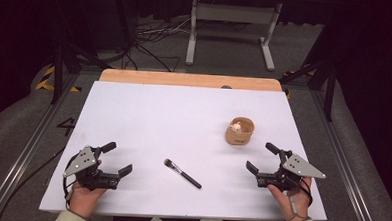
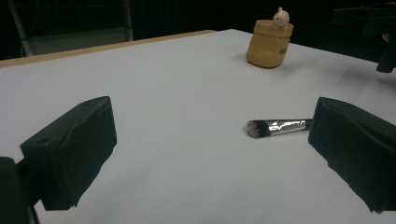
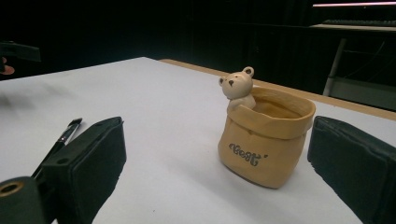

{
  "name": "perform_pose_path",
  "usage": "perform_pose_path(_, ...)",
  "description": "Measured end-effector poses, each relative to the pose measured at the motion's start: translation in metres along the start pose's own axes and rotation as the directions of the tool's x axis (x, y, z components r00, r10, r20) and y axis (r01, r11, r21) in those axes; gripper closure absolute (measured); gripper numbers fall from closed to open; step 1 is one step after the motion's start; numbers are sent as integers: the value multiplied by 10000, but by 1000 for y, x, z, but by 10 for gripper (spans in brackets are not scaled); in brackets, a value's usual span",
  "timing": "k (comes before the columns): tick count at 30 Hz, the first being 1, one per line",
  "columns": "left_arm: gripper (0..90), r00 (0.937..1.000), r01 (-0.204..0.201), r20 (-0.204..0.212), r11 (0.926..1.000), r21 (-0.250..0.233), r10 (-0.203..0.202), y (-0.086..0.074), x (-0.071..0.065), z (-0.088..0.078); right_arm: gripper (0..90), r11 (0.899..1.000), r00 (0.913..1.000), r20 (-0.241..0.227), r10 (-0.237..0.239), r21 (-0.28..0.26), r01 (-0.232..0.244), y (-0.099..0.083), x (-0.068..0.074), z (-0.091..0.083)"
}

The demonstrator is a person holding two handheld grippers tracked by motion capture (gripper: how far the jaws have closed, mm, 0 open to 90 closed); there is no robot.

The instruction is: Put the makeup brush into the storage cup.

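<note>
Left tongs (image 1: 118,159) and right tongs (image 1: 261,157) gape wide, hand-held low, pointing inward.

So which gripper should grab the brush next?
Probably left. The brush lies between both, but the left gripper is open and looks straight at its bristle end, nothing between. The right gripper, also open, faces the pot; the handle sits off to its side.

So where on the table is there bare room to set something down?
The whole far-left stretch beyond the left gripper is bare. So is the strip between makeup brush and bear pot. Tightest is near the right gripper.
</note>
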State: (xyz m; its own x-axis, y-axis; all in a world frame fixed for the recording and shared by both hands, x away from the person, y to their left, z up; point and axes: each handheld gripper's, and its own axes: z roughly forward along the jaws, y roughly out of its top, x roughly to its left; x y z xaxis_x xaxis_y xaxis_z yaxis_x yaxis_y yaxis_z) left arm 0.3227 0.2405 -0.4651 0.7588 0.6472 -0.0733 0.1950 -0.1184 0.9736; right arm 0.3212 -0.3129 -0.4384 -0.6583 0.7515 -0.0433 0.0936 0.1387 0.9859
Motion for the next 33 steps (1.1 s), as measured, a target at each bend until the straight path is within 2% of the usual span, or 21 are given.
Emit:
perform_pose_path(11,17,10000,21,54,10000,69,-21,0,-2,1,46,10000,10000,-10,51,-83,-51,1,0,1)
perform_pose_path(24,22,9999,-155,-11,9999,43,155,3,-2,-1,47,9999,9998,-151,126,51,-125,1,1,4)
perform_pose_path(27,22,9998,-162,-82,9999,-12,162,3,-1,0,53,9996,9996,-256,86,262,-79,5,5,8)
perform_pose_path(33,22,10000,-64,-14,9999,101,64,3,-1,0,54,9997,9976,-698,-47,224,62,17,18,21)
